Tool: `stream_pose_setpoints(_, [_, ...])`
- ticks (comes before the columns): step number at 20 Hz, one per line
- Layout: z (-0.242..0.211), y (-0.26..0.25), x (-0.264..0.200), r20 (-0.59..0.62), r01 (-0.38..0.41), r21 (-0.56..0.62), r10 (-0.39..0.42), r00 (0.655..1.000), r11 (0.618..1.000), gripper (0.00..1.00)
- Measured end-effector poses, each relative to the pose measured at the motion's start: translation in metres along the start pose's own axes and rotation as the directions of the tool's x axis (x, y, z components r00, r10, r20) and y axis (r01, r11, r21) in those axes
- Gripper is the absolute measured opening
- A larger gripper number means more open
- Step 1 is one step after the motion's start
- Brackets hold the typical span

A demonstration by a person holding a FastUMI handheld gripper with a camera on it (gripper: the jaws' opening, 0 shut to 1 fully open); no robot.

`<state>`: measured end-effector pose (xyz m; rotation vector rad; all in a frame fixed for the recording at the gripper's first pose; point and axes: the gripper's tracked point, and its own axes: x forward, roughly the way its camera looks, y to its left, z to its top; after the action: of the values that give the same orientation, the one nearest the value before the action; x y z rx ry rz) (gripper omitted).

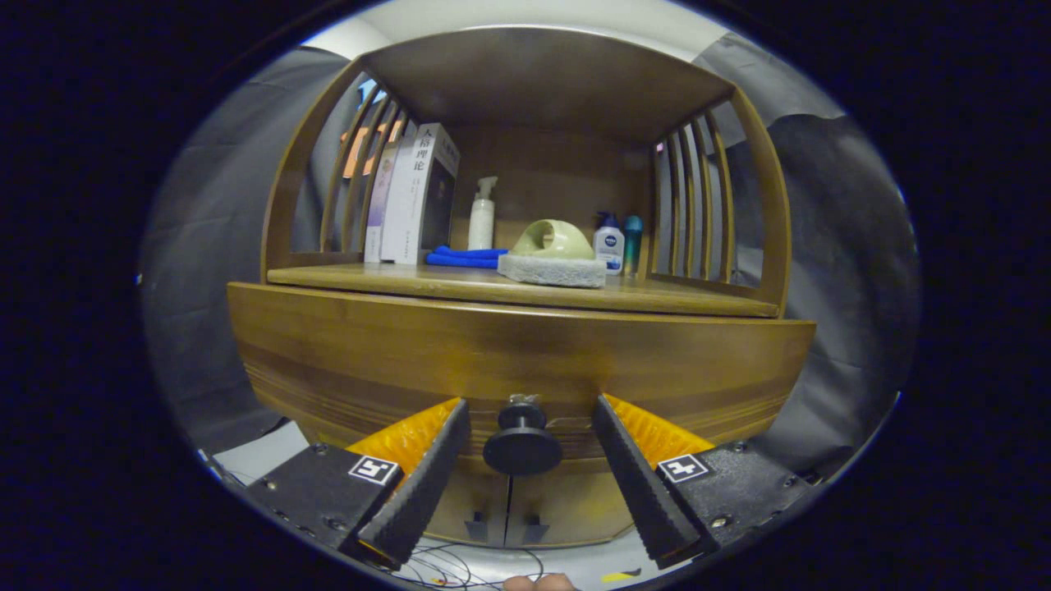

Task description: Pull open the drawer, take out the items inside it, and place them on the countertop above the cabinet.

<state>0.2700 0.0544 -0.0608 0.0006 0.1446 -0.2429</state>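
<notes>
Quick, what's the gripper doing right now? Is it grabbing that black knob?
Gripper: open, holding nothing. Its two fingers sit on either side of the drawer's black knob with gaps, not pressing on it.

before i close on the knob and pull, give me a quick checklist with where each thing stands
1. Gripper open: ok, fingers spread wide.
2. Black drawer knob between the fingers: ok, roughly centred.
3. Fingers pressing on the knob: not ok, gaps on both sides.
4. Drawer front shut, ready to pull: ok.
5. Free room on the countertop: ok at its front edge; books, blue cloth, sponge and bottles sit further back.
6. Items inside the drawer: cannot tell.
</notes>
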Motion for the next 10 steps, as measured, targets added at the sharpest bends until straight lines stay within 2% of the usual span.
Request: stream_pose_setpoints(10, [0.004,0.0,0.019,-0.004,-0.002,-0.002,0.002,1.0,1.0,1.0])
